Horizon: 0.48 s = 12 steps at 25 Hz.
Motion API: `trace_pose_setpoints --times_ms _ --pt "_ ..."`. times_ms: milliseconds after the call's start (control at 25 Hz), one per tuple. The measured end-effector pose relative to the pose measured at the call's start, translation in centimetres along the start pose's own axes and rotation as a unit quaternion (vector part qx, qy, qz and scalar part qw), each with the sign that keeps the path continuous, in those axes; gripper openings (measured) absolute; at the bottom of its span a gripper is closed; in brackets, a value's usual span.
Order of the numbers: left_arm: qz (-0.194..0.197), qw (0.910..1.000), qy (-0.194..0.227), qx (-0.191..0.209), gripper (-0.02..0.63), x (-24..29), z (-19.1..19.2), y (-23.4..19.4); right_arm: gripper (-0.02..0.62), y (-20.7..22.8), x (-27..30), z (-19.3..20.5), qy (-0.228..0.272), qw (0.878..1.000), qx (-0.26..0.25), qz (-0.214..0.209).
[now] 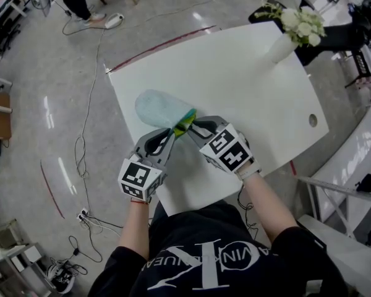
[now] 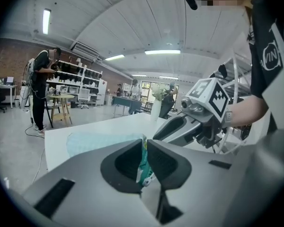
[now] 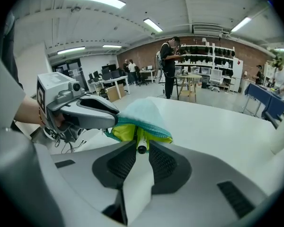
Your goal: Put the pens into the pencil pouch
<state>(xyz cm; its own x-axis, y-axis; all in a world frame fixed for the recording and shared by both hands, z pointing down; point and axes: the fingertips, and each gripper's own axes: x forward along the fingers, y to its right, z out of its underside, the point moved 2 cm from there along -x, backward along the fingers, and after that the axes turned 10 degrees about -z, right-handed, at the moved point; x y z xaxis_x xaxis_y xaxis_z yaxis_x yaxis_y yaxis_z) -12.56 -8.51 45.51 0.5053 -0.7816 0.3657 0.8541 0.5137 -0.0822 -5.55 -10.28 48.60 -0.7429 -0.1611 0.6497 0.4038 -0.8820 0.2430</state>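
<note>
So, nearest the person, the L gripper (image 2: 144, 148) is pinched shut on the lip of the pouch (image 1: 161, 107), holding the mouth up w/ the yellow-green lining showing. The R gripper (image 3: 141, 144) has its jaws a little apart w/ the dark butt end of a pen (image 3: 140, 137) between them, and the pads look loose on it rather than pressing. The pen's front is inside the mouth and only the butt sticks out, so I'd say the insert is nearly done but not seated. Main risk: w/ such a slack hold the pen can slide back out or tip sideways over the lip, esp. if the mouth sags, b/c the pouch is soft and held open at one point only. If the L grip slips off that thin fabric edge, the opening prob. collapses onto the pen and blocks it. A push from the R jaws could also shove the whole pouch away across the smooth white table (image 1: 247, 85), since nothing else anchors it; its closed end lies flat further out. Farther off, a vase (image 1: 283, 47) w/ flowers stands near the table's far edge, well apart, so prob. no hazard.
</note>
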Motion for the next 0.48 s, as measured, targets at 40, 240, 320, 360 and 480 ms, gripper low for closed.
trace_pose_setpoints --times_ms 40,240,320,360,480 --pt "-0.001 1.0 0.0 0.0 0.036 -0.1 0.0 -0.1 0.094 0.0 -0.2 0.0 0.004 1.0 0.002 0.0" --pt "0.001 1.0 0.003 0.0 0.035 -0.3 -0.2 0.1 0.033 -0.2 -0.7 1.0 0.003 1.0 0.016 0.0" --pt "0.005 1.0 0.005 0.0 0.036 -0.3 -0.3 0.4 0.009 -0.3 -0.5 1.4 -0.001 1.0 0.017 0.001" --pt "0.009 0.9999 0.006 0.0 0.035 -0.4 -0.4 0.6 0.009 -0.4 -0.3 1.5 -0.003 1.0 0.016 0.001" --pt "0.029 0.9995 0.009 0.004 0.037 -0.5 -0.5 1.6 0.009 -0.4 0.1 1.5 -0.002 1.0 0.017 0.007"
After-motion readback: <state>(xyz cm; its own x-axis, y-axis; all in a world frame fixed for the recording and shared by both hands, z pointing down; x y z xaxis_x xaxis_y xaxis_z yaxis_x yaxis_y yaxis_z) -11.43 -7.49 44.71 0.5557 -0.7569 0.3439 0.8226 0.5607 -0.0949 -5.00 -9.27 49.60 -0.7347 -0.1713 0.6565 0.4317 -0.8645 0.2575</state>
